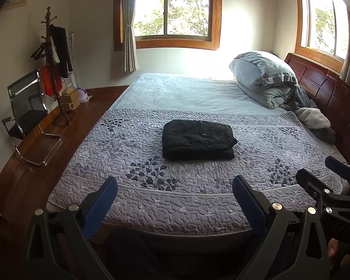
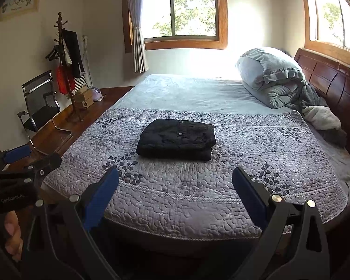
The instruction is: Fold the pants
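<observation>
Black pants (image 1: 198, 140) (image 2: 177, 139) lie folded into a compact rectangle in the middle of the grey quilted bedspread (image 1: 175, 191) (image 2: 198, 186), two snap buttons showing on top. My left gripper (image 1: 175, 184) hangs open over the foot edge of the bed, well short of the pants, with nothing between its blue pads. My right gripper (image 2: 175, 175) is also open and empty, at the same distance from the pants. Each gripper shows at the edge of the other's view: the right gripper (image 1: 319, 170) and the left gripper (image 2: 32, 156).
A folded duvet and pillow (image 1: 266, 77) plus loose blankets (image 1: 315, 121) sit by the wooden headboard (image 1: 326, 86) on the right. A black chair (image 1: 28, 114) and a coat rack (image 1: 56, 70) stand on the wood floor at left. A person's fingers (image 2: 11, 235) hold the left gripper.
</observation>
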Demonstrator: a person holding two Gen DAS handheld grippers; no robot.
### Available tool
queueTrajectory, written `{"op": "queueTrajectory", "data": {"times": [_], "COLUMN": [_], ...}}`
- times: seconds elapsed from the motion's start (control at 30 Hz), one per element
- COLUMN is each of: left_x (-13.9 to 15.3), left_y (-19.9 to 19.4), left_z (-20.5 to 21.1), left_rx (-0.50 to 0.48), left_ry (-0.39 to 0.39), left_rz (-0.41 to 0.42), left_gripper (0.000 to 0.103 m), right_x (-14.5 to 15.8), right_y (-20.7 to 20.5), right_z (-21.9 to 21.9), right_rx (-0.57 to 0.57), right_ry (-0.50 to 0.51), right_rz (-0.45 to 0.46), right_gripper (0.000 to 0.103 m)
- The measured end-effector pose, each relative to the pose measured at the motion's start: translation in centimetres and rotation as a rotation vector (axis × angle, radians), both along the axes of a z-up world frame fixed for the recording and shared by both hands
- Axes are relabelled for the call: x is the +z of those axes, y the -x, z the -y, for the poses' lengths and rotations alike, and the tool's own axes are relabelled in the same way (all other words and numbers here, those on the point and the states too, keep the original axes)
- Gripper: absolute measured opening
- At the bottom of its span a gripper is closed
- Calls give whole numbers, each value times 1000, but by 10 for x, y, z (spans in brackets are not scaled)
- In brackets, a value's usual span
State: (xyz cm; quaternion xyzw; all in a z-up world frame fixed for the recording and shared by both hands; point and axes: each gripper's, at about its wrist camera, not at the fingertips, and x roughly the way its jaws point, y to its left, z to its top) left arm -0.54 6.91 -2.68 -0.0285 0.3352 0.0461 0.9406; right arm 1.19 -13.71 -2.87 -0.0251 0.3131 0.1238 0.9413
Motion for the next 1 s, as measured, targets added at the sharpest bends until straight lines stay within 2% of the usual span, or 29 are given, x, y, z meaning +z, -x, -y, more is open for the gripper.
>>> {"op": "queueTrajectory", "data": {"times": [0.63,0.87,1.0], "left_x": [-1,-1,0], "left_y": [-1,3,3], "left_z": [1,4,3], "left_rx": [-26,3,1], "left_ry": [36,5,16], "left_rz": [4,21,24], "left_gripper": [99,99,99], "right_x": [3,4,4], "right_y": [-1,-1,-2], "right_z": [3,3,3], "right_rx": [-8,-13,-15], "right_ry": [-6,-8,-9], "right_rz": [2,6,7], "right_gripper": [97,97,97]}}
